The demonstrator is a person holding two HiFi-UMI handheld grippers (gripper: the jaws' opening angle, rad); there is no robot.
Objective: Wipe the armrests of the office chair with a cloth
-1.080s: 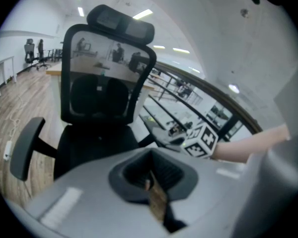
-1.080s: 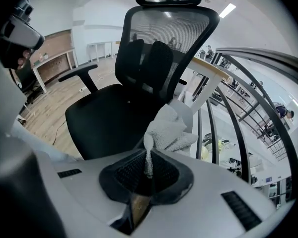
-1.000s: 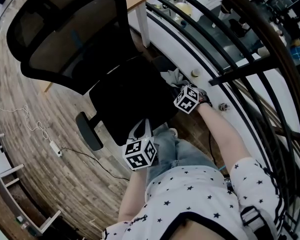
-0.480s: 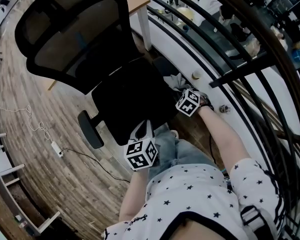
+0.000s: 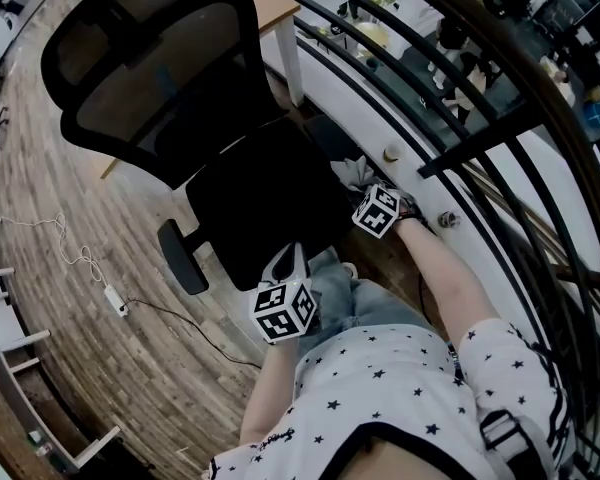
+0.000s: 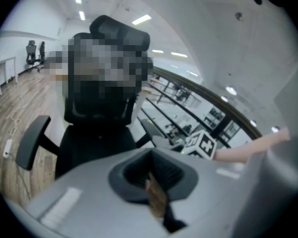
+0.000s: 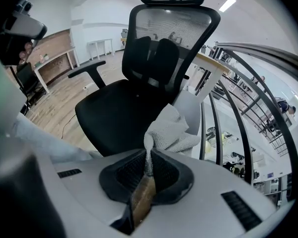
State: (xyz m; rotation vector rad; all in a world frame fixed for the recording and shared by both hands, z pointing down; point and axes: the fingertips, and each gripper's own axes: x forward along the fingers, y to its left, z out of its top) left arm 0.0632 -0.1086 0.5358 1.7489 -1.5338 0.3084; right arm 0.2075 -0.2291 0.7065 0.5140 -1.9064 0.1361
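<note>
The black office chair (image 5: pixel 265 198) faces me, with its mesh back (image 5: pixel 150 78) at the upper left. One armrest (image 5: pixel 183 256) juts out at the seat's left. My right gripper (image 5: pixel 370 196) is at the seat's right edge, shut on a pale grey cloth (image 5: pixel 355 171) that covers the spot of the other armrest. In the right gripper view the cloth (image 7: pixel 171 130) bunches up from the closed right gripper (image 7: pixel 148 165), with the far armrest (image 7: pixel 87 69) beyond. My left gripper (image 5: pixel 285 266) hovers at the seat's front edge. The left gripper (image 6: pixel 151 175) is shut on nothing.
A black metal railing (image 5: pixel 500 128) with a wooden top rail runs close along the right. A wooden table with a white leg (image 5: pixel 288 53) stands behind the chair. A power strip and white cable (image 5: pixel 110 296) lie on the wood floor at the left.
My right gripper with the cloth has slid slightly nearer to me along the chair's right side. The left gripper has barely moved.
</note>
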